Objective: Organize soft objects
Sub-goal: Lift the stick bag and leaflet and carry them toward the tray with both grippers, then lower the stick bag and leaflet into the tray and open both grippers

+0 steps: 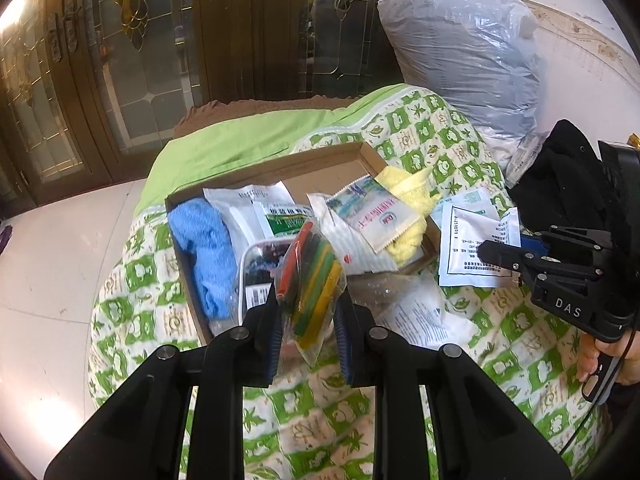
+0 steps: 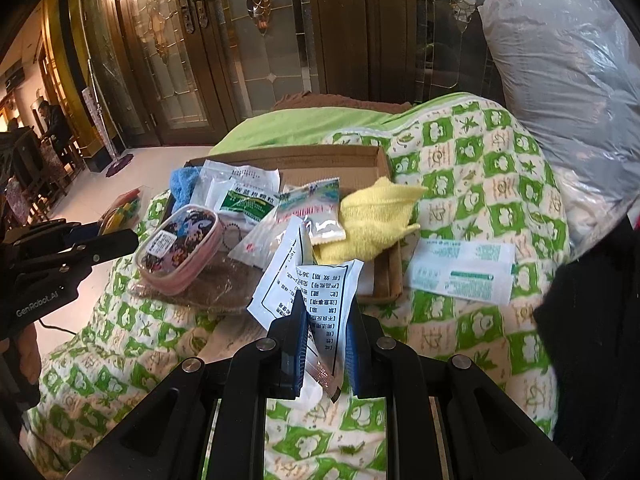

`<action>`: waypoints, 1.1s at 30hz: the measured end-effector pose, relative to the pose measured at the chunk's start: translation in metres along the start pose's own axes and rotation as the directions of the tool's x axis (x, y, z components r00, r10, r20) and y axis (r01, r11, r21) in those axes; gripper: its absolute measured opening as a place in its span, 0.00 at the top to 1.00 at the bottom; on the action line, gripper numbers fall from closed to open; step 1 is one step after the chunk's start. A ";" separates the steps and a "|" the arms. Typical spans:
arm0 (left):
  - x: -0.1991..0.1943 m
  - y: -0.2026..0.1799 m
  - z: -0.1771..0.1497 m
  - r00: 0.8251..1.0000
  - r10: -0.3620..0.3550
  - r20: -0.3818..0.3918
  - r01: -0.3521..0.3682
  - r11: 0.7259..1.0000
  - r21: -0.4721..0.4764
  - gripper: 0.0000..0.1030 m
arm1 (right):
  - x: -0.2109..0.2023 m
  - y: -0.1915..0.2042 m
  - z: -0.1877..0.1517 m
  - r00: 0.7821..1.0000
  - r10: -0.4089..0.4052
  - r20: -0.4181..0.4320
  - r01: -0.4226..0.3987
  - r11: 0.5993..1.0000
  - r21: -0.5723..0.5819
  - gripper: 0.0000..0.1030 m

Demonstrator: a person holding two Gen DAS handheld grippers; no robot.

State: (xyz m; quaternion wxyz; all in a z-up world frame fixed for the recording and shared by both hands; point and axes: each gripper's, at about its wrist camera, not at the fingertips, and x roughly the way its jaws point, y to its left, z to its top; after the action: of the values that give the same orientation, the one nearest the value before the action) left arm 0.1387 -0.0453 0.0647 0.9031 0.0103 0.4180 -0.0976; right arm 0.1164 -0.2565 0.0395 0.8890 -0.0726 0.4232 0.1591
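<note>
Left claw (image 1: 308,316) clamps a clear packet of coloured sticks (image 1: 310,280); right claw (image 2: 326,332) clamps a white printed sachet (image 2: 316,292)

Clear bag (image 1: 310,280) of coloured strips, lifted

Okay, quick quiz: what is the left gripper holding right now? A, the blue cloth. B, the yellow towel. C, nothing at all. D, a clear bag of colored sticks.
D: in the left wrist view the left gripper is closed on a clear bag of colored sticks, while the yellow towel and blue cloth lie in the cardboard box.
</note>
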 end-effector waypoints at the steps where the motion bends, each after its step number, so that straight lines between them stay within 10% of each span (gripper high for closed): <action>1: 0.001 0.000 0.002 1.000 0.001 -0.001 -0.001 1.000 0.001 0.80 | 0.001 0.000 0.002 1.000 -0.001 0.002 0.001 1.000 -0.001 0.85; 33: 0.106 0.026 0.075 0.990 0.007 -0.142 -0.011 1.000 -0.028 0.80 | 0.120 -0.014 0.100 0.997 0.062 -0.042 -0.058 0.995 0.078 0.84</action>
State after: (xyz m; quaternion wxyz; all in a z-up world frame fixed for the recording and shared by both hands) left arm 0.2666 -0.0453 0.0318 0.8717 0.0060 0.4823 -0.0863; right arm 0.2656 -0.2171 0.0091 0.8763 -0.0294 0.4506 0.1678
